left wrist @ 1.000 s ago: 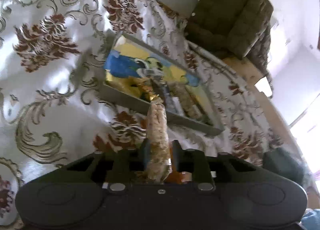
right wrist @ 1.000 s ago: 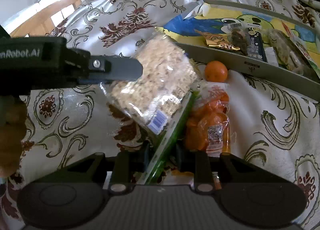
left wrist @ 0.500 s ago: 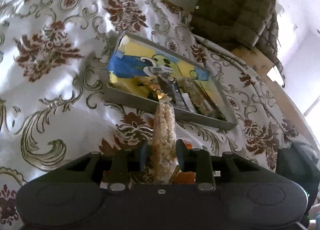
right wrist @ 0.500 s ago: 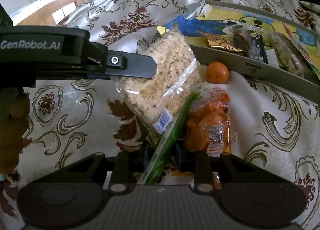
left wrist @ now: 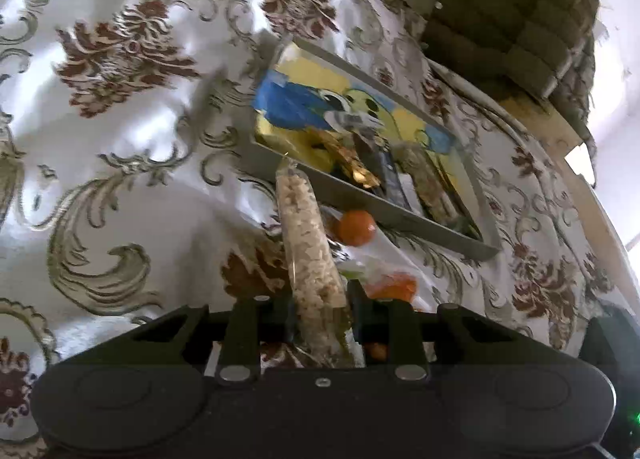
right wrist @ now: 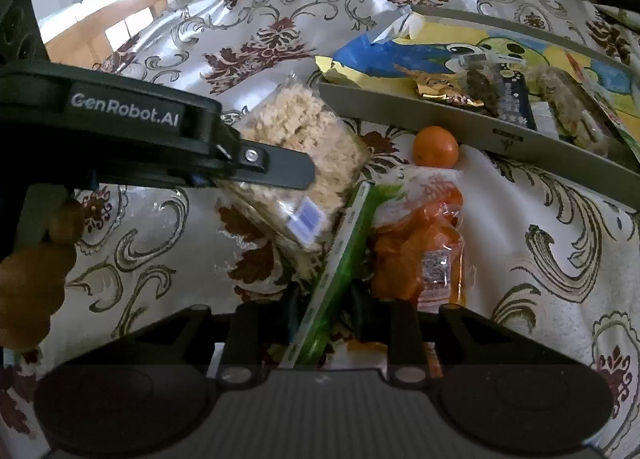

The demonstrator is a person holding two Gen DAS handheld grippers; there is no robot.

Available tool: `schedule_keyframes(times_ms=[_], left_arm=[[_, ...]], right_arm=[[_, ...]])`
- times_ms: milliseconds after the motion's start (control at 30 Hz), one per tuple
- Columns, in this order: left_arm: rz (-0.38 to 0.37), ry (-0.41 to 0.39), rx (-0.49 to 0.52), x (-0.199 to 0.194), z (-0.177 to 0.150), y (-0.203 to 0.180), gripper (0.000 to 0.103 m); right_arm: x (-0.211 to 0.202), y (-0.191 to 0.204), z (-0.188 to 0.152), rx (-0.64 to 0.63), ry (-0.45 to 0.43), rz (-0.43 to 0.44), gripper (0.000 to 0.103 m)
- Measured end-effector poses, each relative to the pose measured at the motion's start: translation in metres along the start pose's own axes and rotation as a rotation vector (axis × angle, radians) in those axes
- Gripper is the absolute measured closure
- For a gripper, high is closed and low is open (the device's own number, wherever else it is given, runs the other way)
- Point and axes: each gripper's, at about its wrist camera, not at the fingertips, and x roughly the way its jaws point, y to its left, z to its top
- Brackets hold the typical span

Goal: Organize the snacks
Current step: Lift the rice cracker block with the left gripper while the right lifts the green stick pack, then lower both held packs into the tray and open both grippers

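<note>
Since half a second ago the left gripper [left wrist: 320,307] has swung so the clear bag of pale puffed-rice squares [left wrist: 310,255] now points at the near left corner of the grey rectangular tray [left wrist: 404,219], and a round orange fruit [left wrist: 355,222] has come into its view. Its fingers are clamped on the bag's lower end, the bag standing edge-on above the white cloth with brown and olive scrollwork [left wrist: 132,163].

From the right wrist, white lettering "GenRobot.AI" reads on that left gripper's dark body [right wrist: 124,115]; the bag [right wrist: 304,163] carries a small blue-and-white label too blurred to read. The right gripper [right wrist: 322,311] is closed on a flat green packet [right wrist: 340,275] with a white printed edge strip, its text illegible. Beside it lies a clear bag of orange snack pieces [right wrist: 424,243] with a red mark and a small sticker, touching the packet.

The fruit [right wrist: 435,147] sits just against the tray's near wall [right wrist: 440,119], which bears a small dark mark. Bare cloth lies open left of the bag and right of the orange bag.
</note>
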Motion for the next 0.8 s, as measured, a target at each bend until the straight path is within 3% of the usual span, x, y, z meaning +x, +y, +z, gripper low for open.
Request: schedule_keyframes(times_ms=[167, 267, 433, 800], left_arm=[[0.028, 0.010, -0.046, -0.004, 0.004, 0.002, 0.076], [0.032, 0.004, -0.064, -0.011, 0.006, 0.003, 0.076], [0.064, -0.080, -0.009, -0.026, 0.009, -0.005, 0.076], [0.086, -0.258, 0.100, -0.042, 0.015, -0.032, 0.076]], right_arm=[[-0.002, -0.003, 0.000, 0.049, -0.001, 0.014, 0.080], [-0.004, -0.013, -0.002, 0.134, 0.006, 0.078, 0.081], [-0.011, -0.028, -0.003, 0.265, -0.019, 0.162, 0.081], [-0.043, -0.039, 0.019, 0.269, -0.188, 0.171, 0.081]])
